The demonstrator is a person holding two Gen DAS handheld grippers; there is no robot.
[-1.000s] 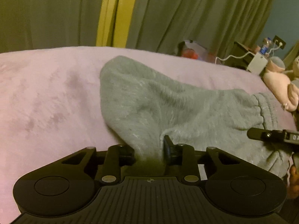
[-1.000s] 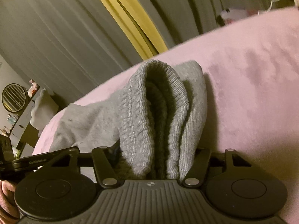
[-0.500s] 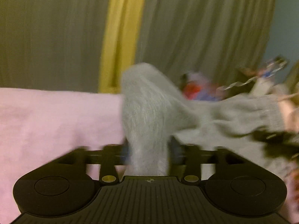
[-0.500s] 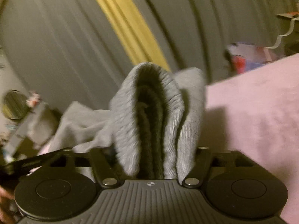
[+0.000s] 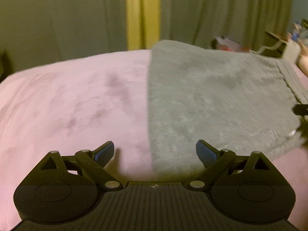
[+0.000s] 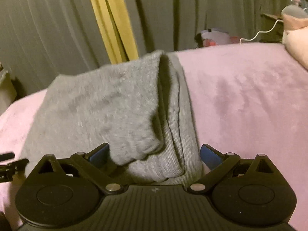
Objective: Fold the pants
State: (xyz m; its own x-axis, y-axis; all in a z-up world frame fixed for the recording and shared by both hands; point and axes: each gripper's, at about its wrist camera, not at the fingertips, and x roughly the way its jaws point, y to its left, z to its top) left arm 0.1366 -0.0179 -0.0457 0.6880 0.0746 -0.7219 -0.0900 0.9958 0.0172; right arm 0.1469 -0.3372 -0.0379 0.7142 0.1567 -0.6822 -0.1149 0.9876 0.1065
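One flat fleecy grey pants (image 5: 221, 100) rectangle on plush pink blanket (image 5: 67, 100)

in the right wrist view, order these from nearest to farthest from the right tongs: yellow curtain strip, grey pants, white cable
1. grey pants: lying between the right tongs, whose jaws are opening.
2. white cable: upper right, past the far edge of the pink blanket.
3. yellow curtain strip: upper left, on the back wall.
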